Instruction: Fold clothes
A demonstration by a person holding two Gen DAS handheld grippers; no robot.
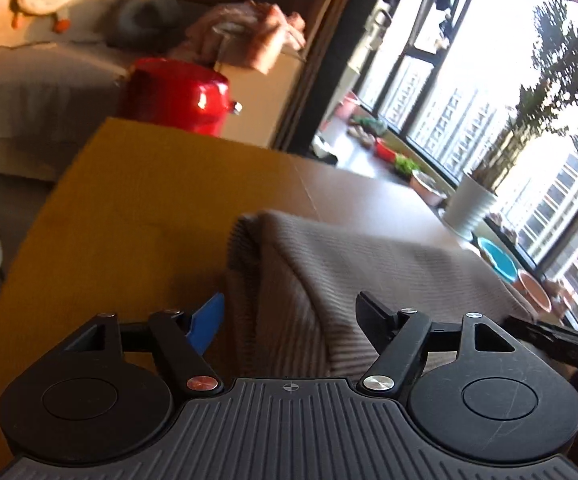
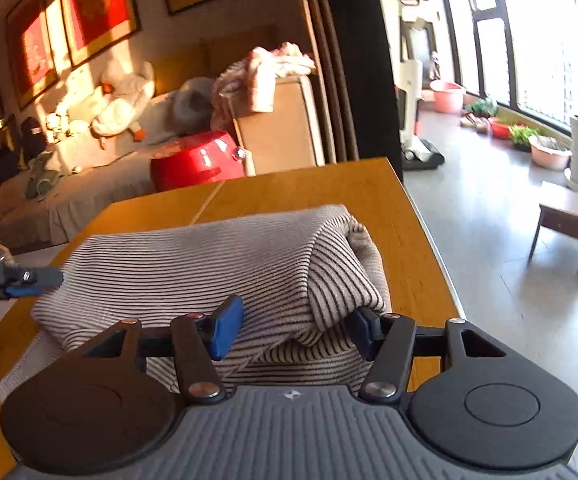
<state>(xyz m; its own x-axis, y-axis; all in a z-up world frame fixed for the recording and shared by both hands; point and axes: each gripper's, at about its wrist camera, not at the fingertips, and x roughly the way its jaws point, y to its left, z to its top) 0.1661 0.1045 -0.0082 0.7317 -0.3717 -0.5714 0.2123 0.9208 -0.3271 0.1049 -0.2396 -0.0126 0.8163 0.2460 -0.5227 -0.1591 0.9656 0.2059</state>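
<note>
Right gripper (image 2: 293,330) clamped on folded striped garment (image 2: 209,256), left gripper (image 1: 289,314) apart around its edge, wooden table (image 2: 321,188).

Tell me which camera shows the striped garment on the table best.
The right wrist view: the folded striped garment lies nearly whole across the table. The left wrist view shows only one blurred end of it.
</note>
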